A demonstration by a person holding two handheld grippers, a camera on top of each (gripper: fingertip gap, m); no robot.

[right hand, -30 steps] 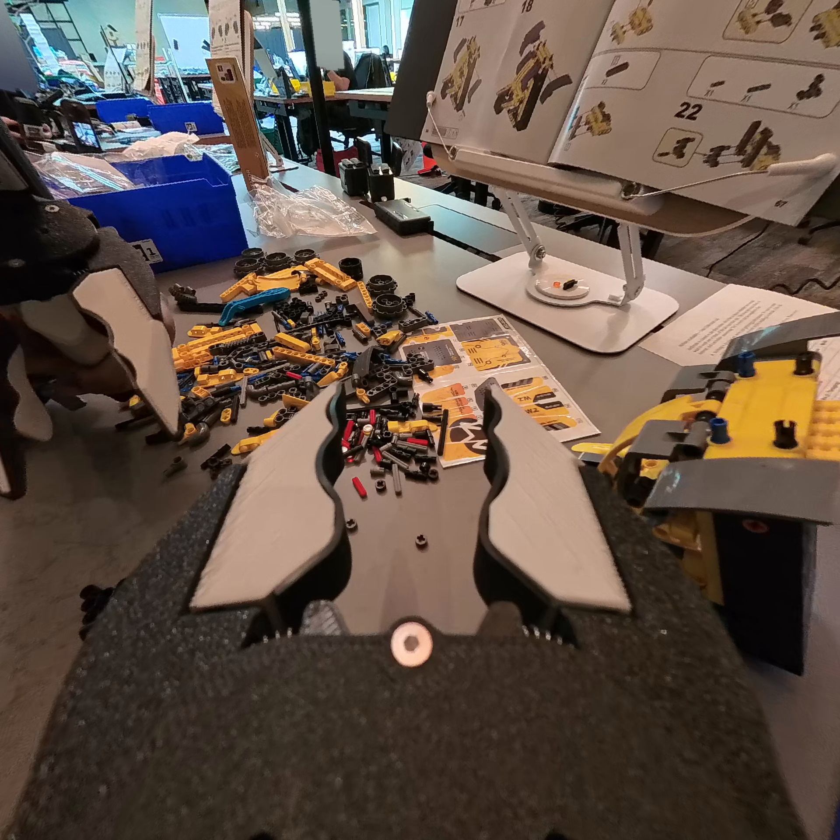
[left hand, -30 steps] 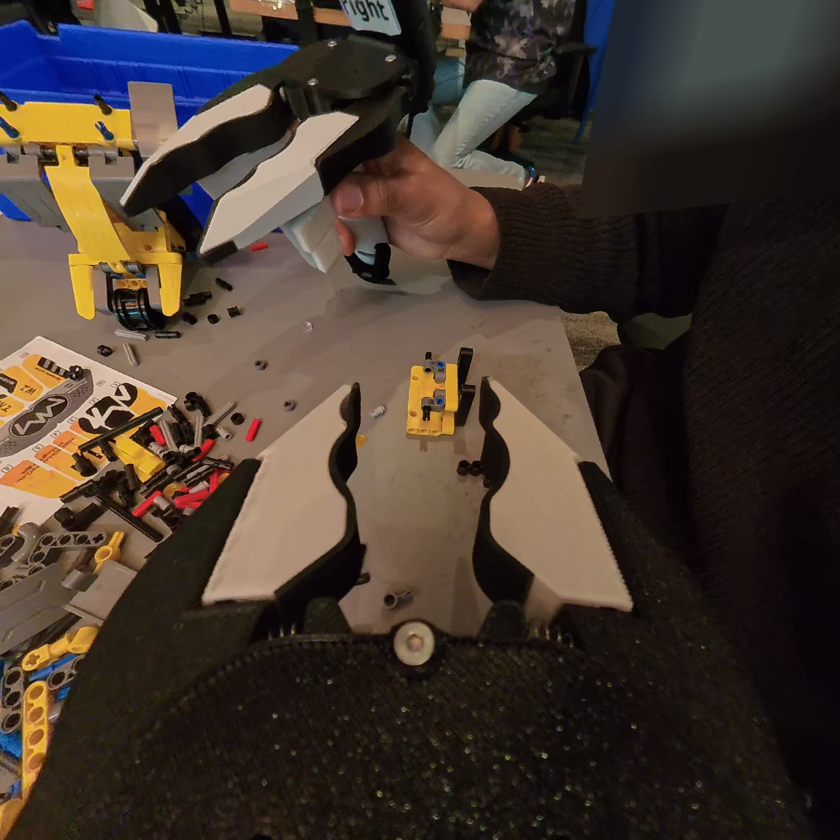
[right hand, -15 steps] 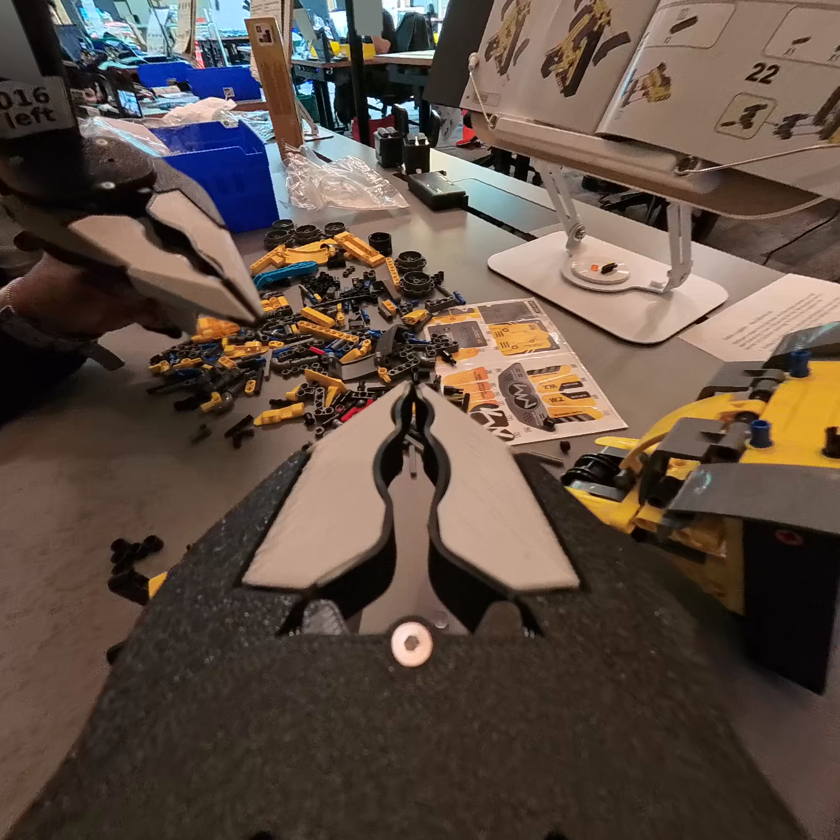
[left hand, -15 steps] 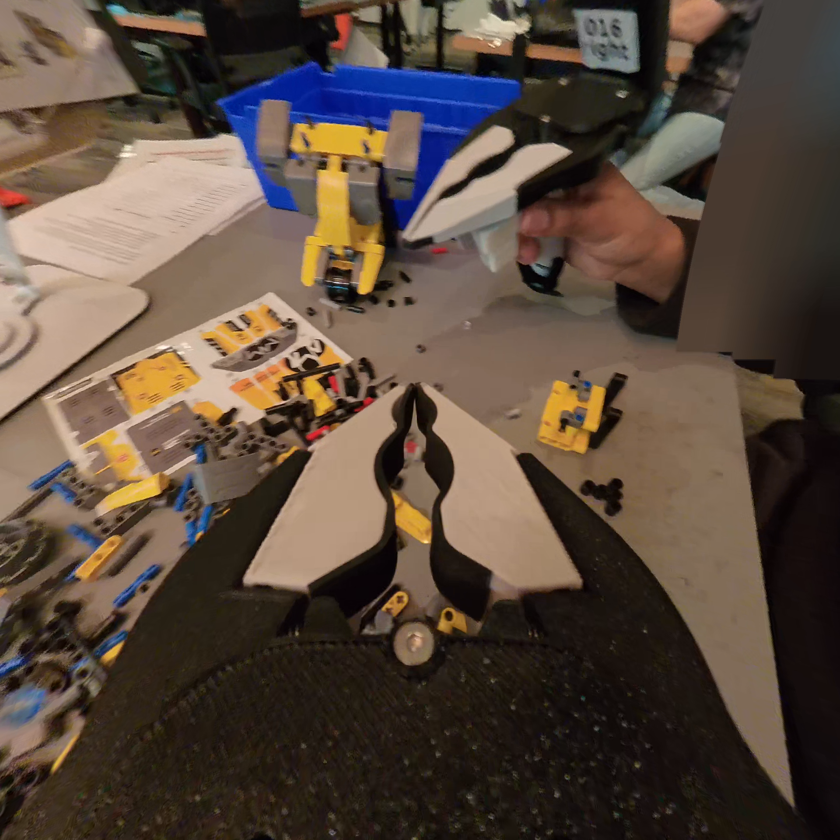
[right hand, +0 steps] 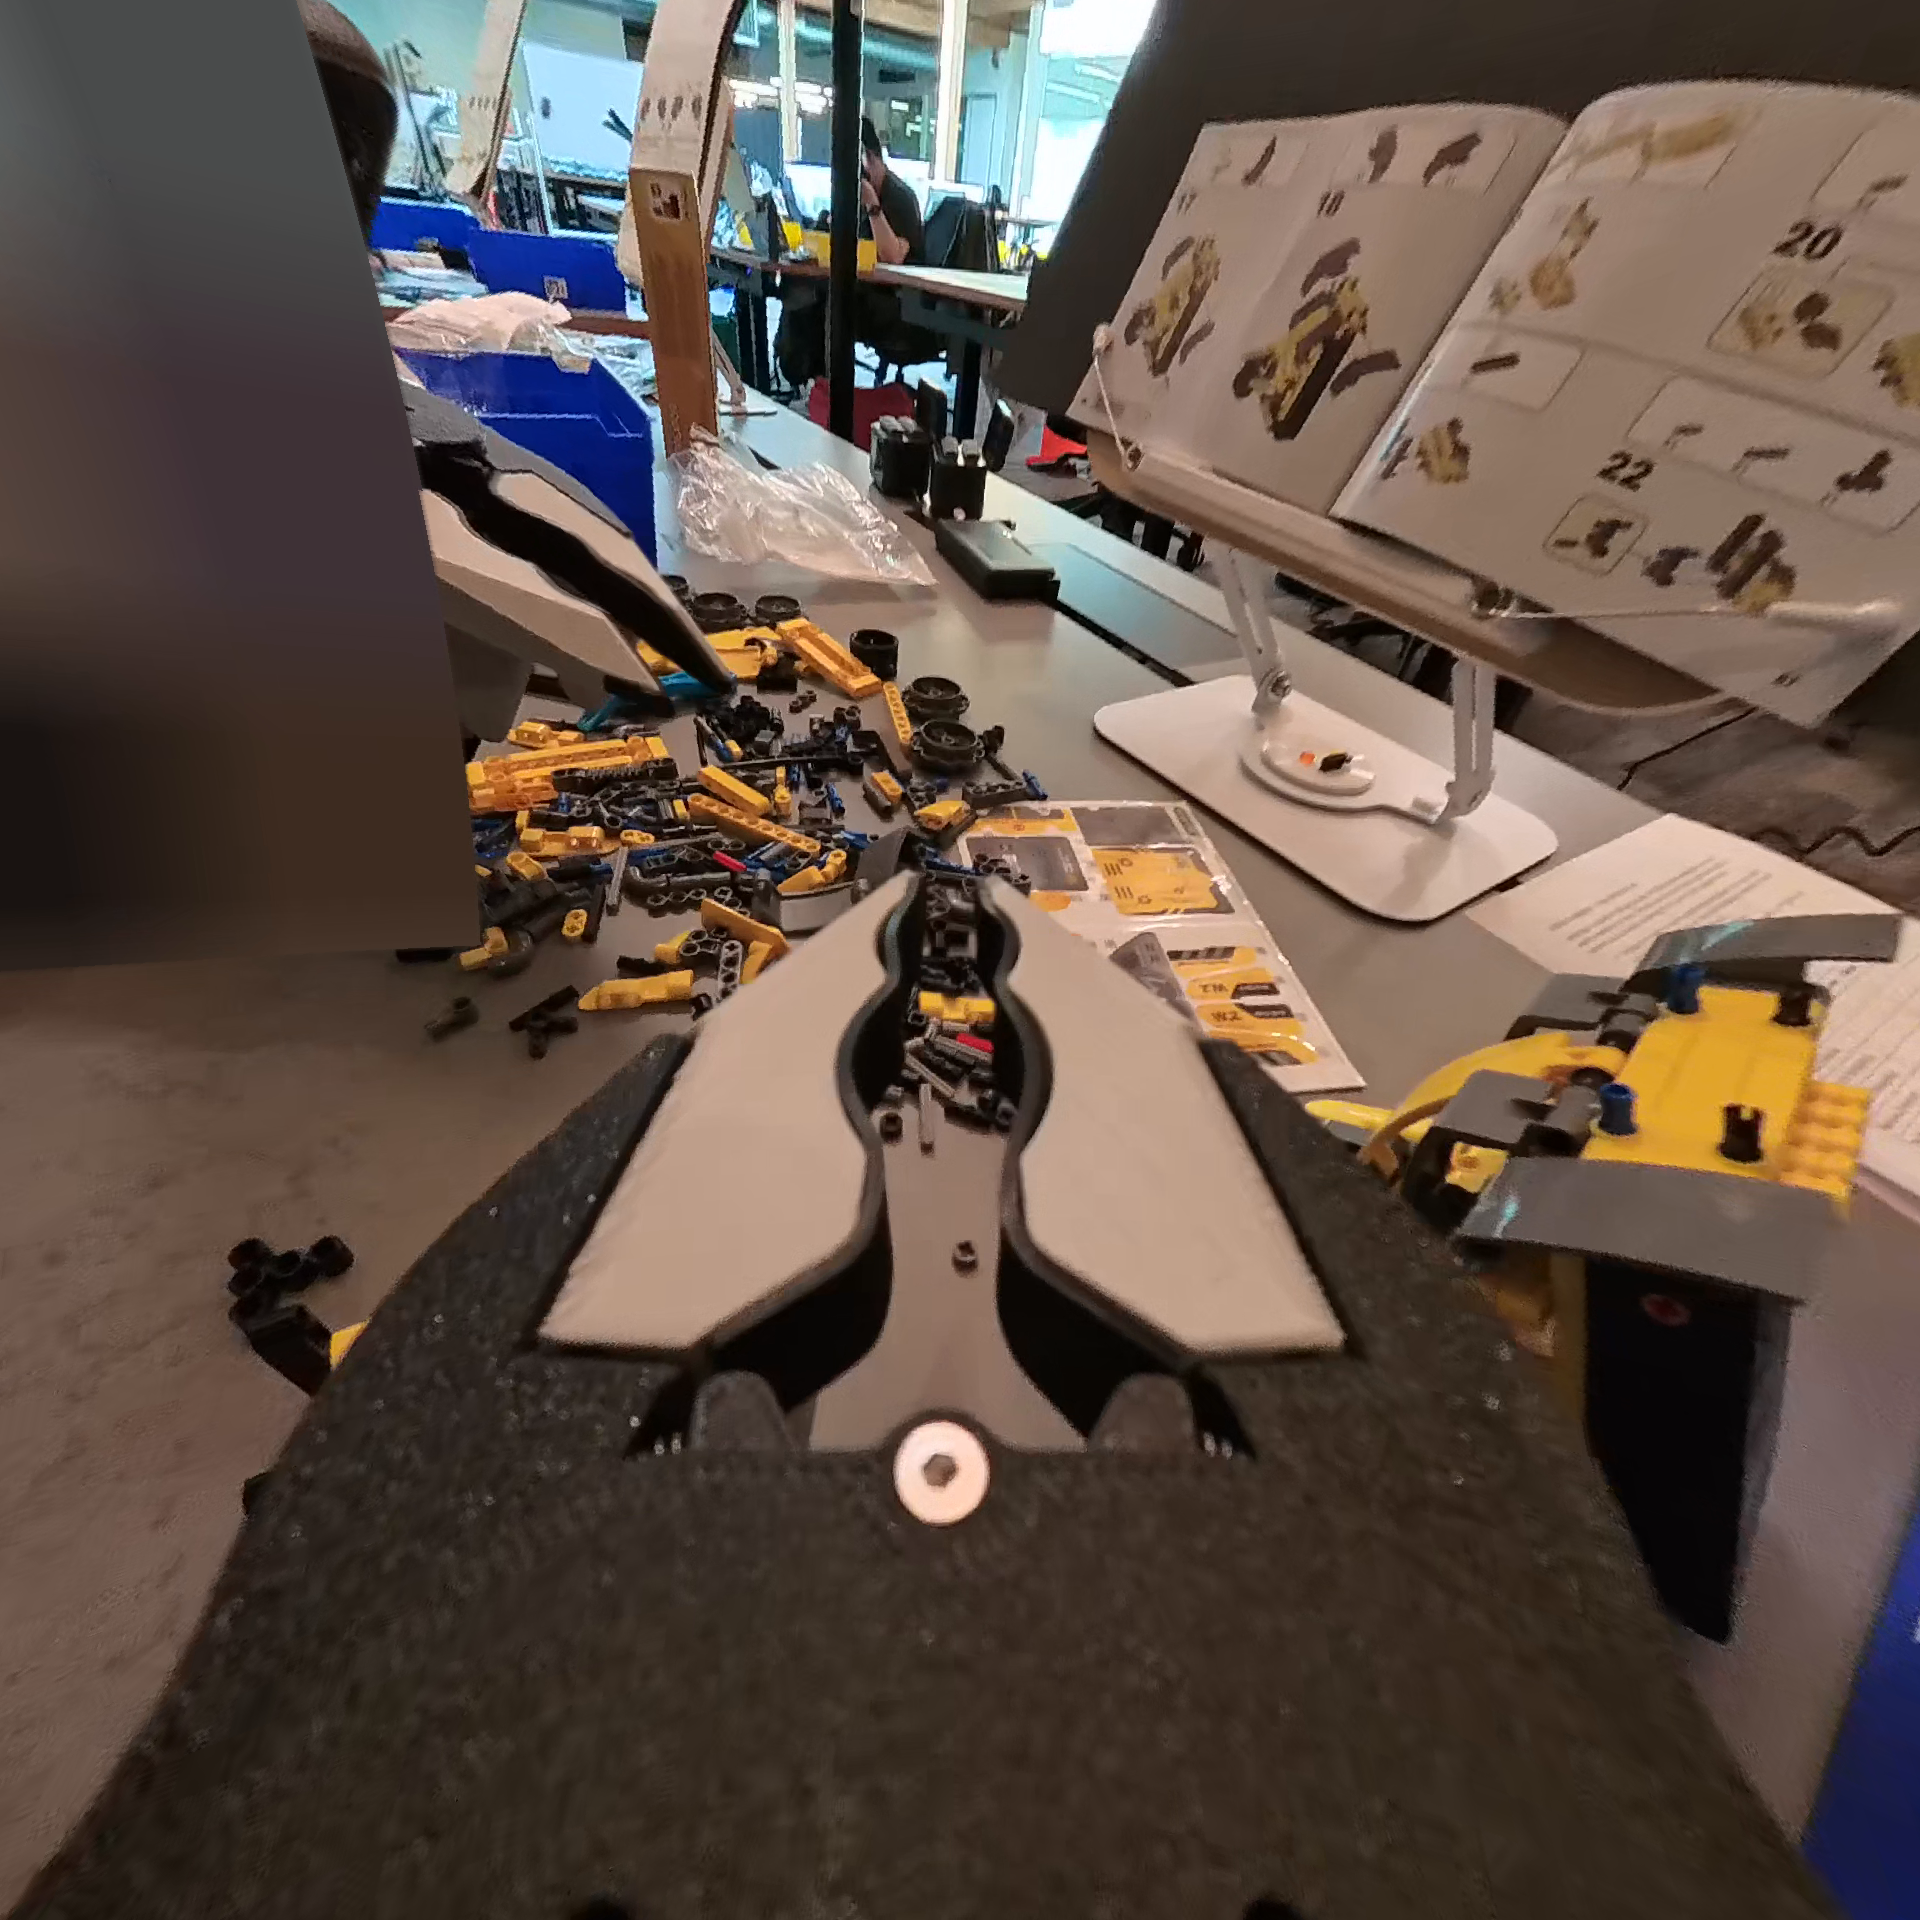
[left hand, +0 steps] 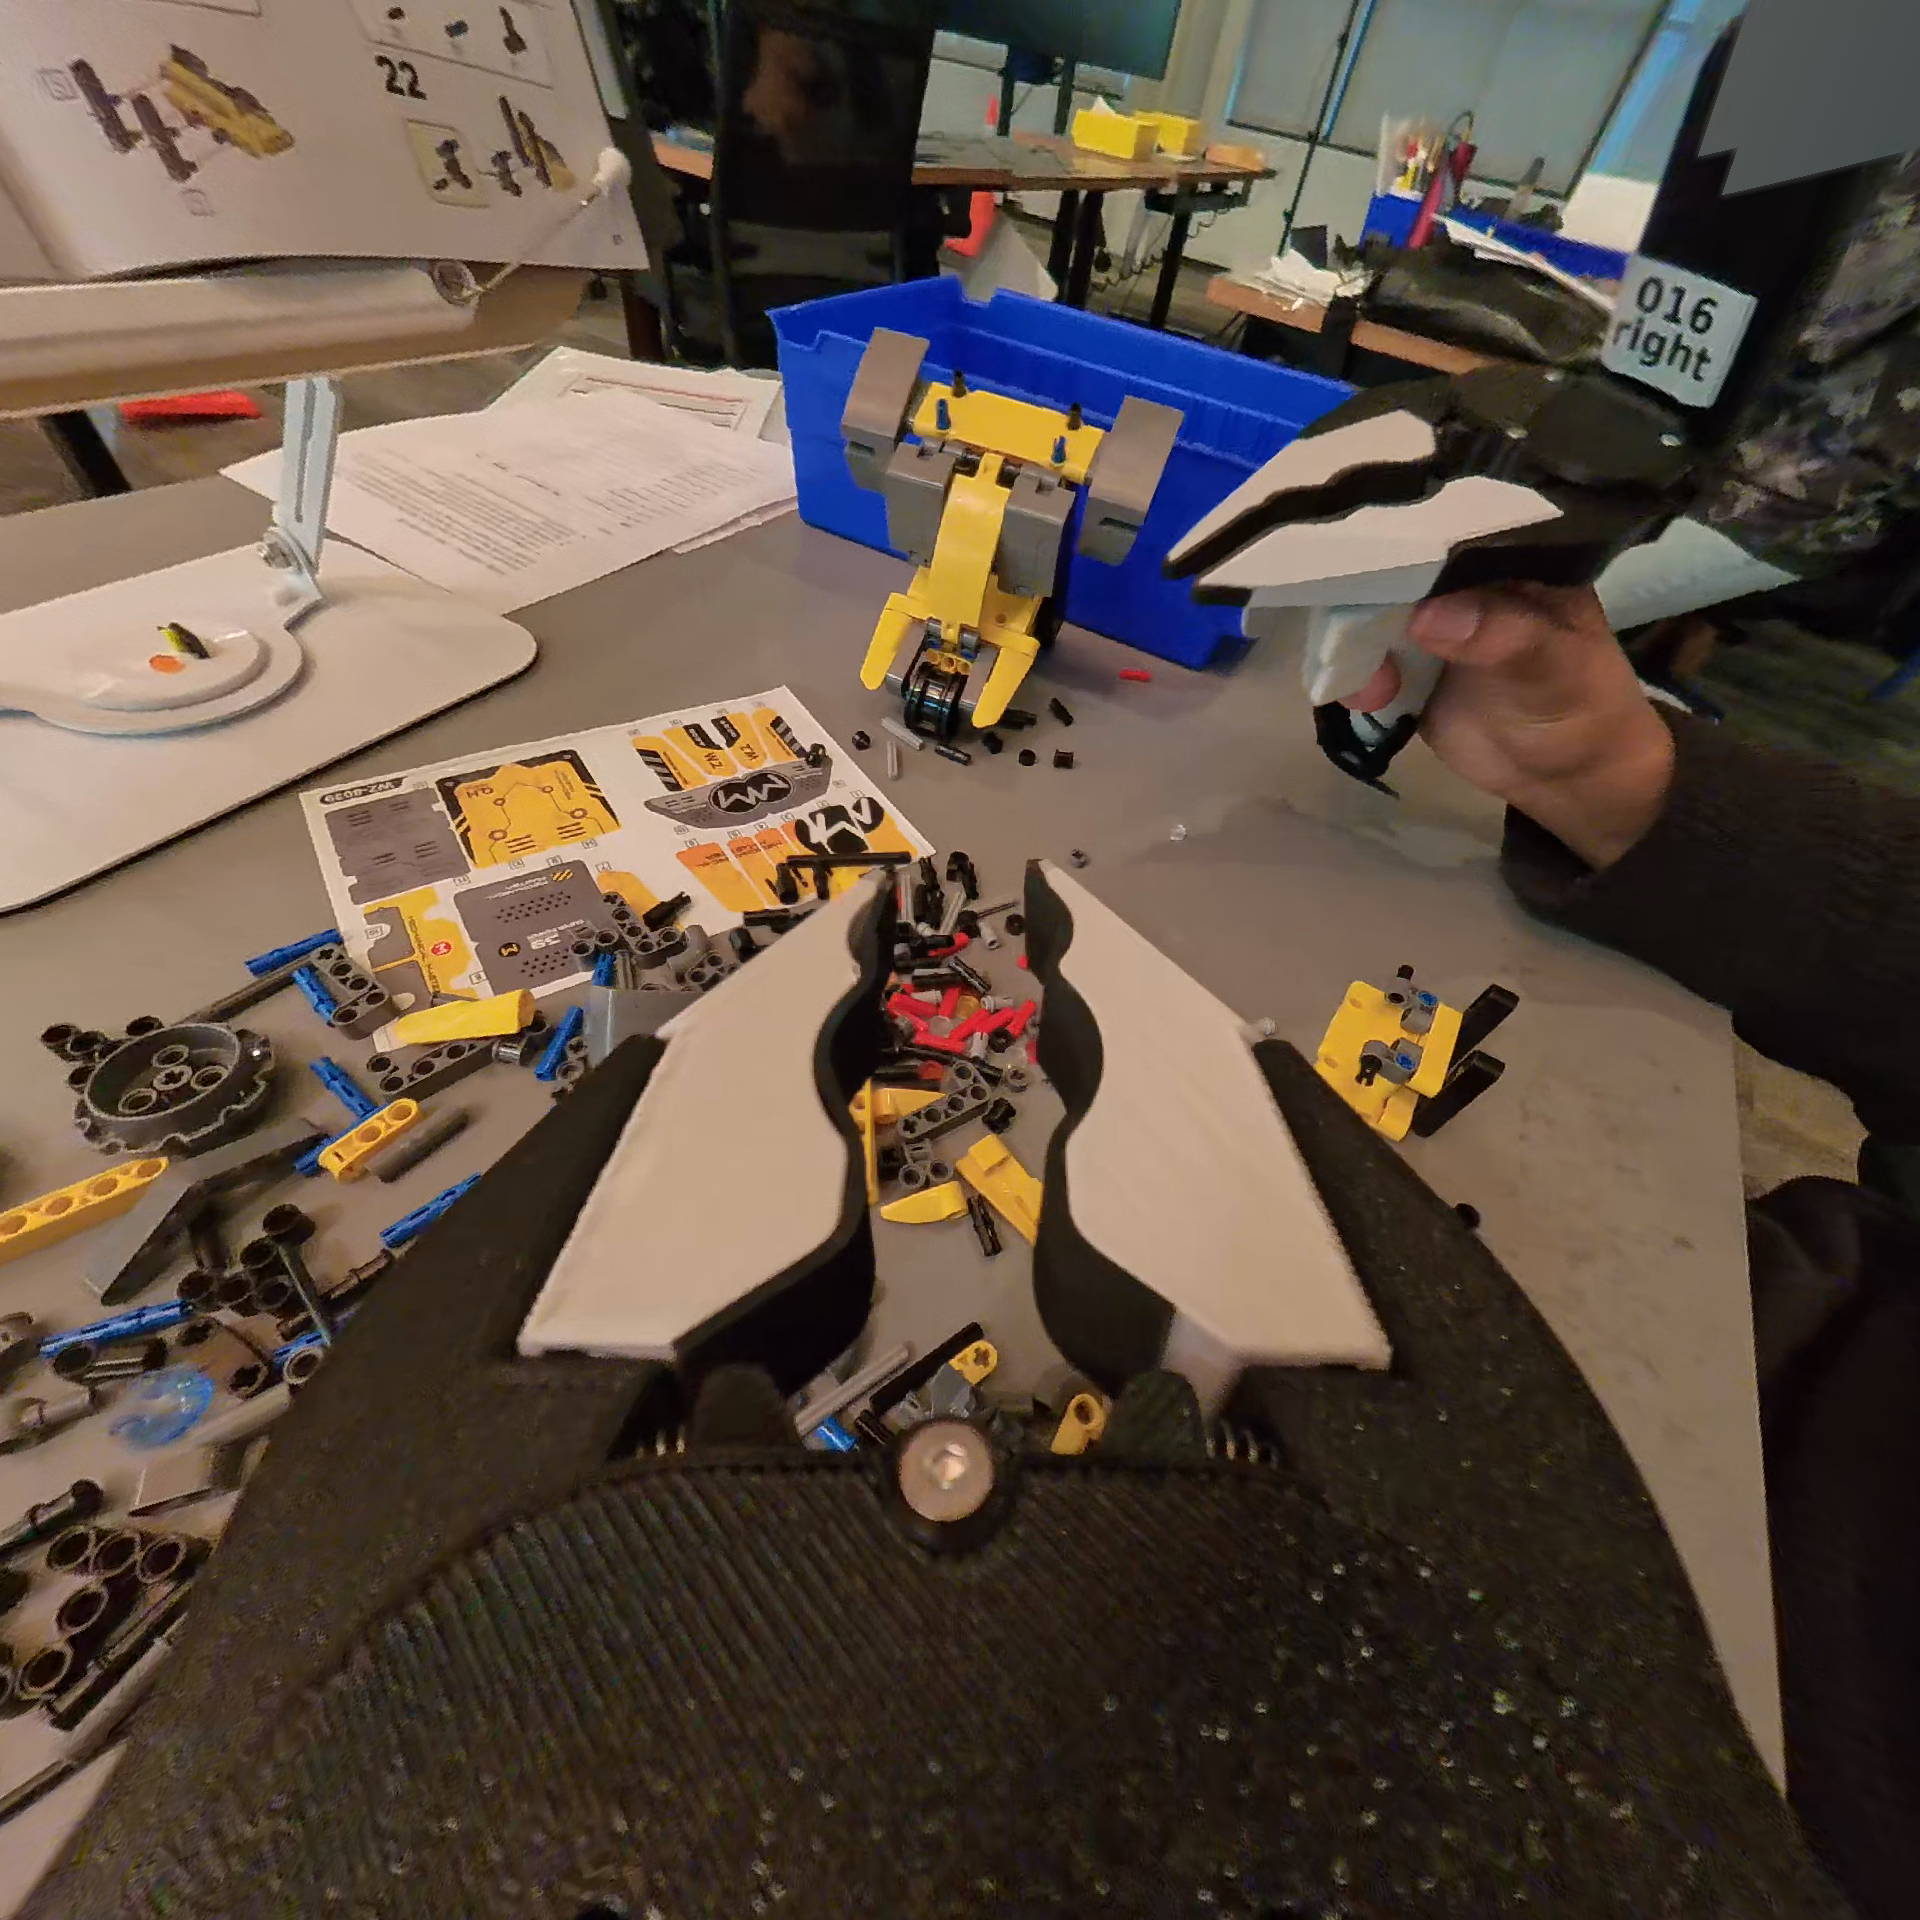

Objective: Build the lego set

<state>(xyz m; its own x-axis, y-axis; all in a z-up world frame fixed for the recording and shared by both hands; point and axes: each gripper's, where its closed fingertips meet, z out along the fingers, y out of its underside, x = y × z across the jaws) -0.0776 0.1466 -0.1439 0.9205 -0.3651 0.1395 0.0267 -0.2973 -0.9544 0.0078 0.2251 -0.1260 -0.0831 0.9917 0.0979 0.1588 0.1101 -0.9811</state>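
Observation:
My left gripper (left hand: 956, 881) is open and empty, hovering over a pile of small red, black and yellow building pieces (left hand: 940, 1039) on the grey table. A small yellow sub-assembly (left hand: 1387, 1049) lies just to its right. My right gripper (right hand: 951, 883) is almost shut, with a narrow slit at the tips and nothing in it. It is held in the air, pointing at the same pile (right hand: 727, 810). It also shows in the left wrist view (left hand: 1184, 582), beside a yellow and grey model (left hand: 977, 561). The left gripper's fingers (right hand: 582, 623) show in the right wrist view, above the pile.
A sticker sheet (left hand: 582, 831) lies behind the pile. A blue bin (left hand: 1143, 436) stands behind the model. A white book stand (left hand: 208, 665) with an open instruction booklet (left hand: 260, 104) is at the left, and papers (left hand: 540, 488) lie beside it. The table edge (left hand: 1745, 1195) is close on the right. Tip to tip, the grippers are about 12 centimetres apart.
My left gripper has opened again from shut and swung left over the pile. My right gripper closed from open and stays almost shut, and has shifted a little.

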